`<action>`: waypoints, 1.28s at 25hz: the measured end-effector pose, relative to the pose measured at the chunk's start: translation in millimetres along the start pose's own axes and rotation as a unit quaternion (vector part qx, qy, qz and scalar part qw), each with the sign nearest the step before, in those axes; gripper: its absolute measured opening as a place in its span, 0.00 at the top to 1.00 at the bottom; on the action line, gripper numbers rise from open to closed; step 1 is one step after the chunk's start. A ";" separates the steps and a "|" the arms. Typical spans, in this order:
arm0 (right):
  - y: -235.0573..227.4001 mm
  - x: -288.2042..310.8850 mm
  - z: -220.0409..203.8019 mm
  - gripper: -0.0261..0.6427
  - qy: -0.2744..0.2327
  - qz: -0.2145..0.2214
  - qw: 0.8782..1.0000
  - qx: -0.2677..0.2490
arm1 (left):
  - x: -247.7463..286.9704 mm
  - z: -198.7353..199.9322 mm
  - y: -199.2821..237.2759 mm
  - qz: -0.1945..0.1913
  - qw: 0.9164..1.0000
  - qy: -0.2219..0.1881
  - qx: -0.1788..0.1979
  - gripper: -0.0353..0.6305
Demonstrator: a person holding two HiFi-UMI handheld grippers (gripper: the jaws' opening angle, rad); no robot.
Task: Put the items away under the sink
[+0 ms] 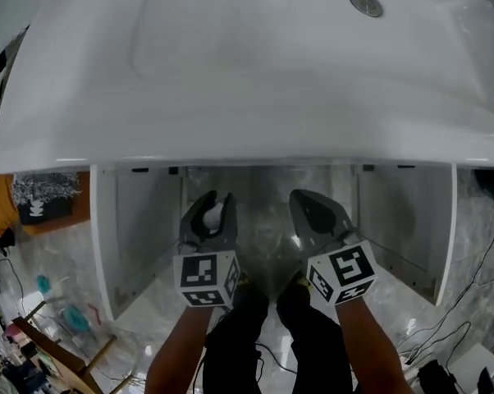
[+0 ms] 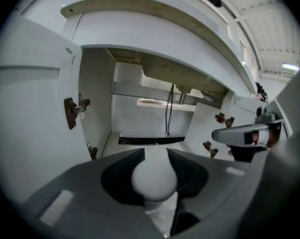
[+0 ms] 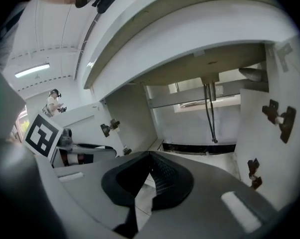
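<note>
A white sink [image 1: 247,64] fills the top of the head view, with the open cabinet [image 1: 263,220] beneath it. My left gripper [image 1: 217,201] hangs in front of the opening, shut on a white bulb-shaped item [image 1: 213,215]. In the left gripper view the item's round head [image 2: 154,177] sits between the jaws of the left gripper [image 2: 156,154], its narrower neck pointing back toward the camera. Beside it on the right, my right gripper [image 1: 301,198] is shut with nothing in it. The right gripper view shows the jaws of the right gripper [image 3: 150,156] meeting at their tips.
Both cabinet doors stand open, the left door [image 1: 104,245] and the right door [image 1: 442,236]. A thin hose [image 3: 210,114] hangs from the sink inside the cabinet. Hinges [image 2: 73,109] stick out from the side walls. Cables [image 1: 468,302] lie on the marble floor at right, clutter [image 1: 50,318] at left.
</note>
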State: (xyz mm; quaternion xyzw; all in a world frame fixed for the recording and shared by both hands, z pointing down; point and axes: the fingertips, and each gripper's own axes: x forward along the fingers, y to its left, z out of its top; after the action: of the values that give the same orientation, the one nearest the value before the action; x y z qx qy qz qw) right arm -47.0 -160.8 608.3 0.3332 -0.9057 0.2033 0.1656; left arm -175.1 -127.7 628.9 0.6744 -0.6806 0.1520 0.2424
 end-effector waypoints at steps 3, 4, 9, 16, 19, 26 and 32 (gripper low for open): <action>-15.3 20.4 -18.1 0.96 -0.018 -0.010 1.000 0.005 | 24.7 -17.6 6.6 0.008 1.000 -0.012 0.005 0.77; -19.8 30.4 -22.2 0.96 -0.026 -0.014 1.000 -0.001 | 32.8 -19.8 10.3 0.010 1.000 -0.021 0.005 0.77; -32.5 80.6 -32.9 0.96 -0.071 -0.021 0.997 -0.025 | 78.0 -26.6 33.2 0.038 0.997 -0.065 -0.013 0.77; -52.0 128.8 -54.8 0.96 -0.127 -0.022 0.991 -0.036 | 144.9 -36.3 62.2 0.059 0.993 -0.091 -0.041 0.77; -63.3 146.4 -39.3 0.96 -0.177 -0.023 0.984 -0.004 | 172.0 -21.6 72.1 0.054 0.990 -0.118 -0.060 0.77; -63.3 159.2 -45.5 0.96 -0.184 -0.025 0.982 -0.035 | 186.2 -8.6 72.8 0.078 0.983 -0.165 -0.033 0.77; -80.0 153.8 -48.0 0.96 -0.191 -0.037 0.981 -0.015 | 195.2 -3.8 60.7 0.084 0.981 -0.177 0.007 0.77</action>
State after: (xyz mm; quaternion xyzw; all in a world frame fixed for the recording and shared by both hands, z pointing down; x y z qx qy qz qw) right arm -96.7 -275.9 737.3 0.3969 -0.9105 0.1160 0.0019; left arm -229.5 -287.8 743.8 0.6330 -0.7658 0.0543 0.0997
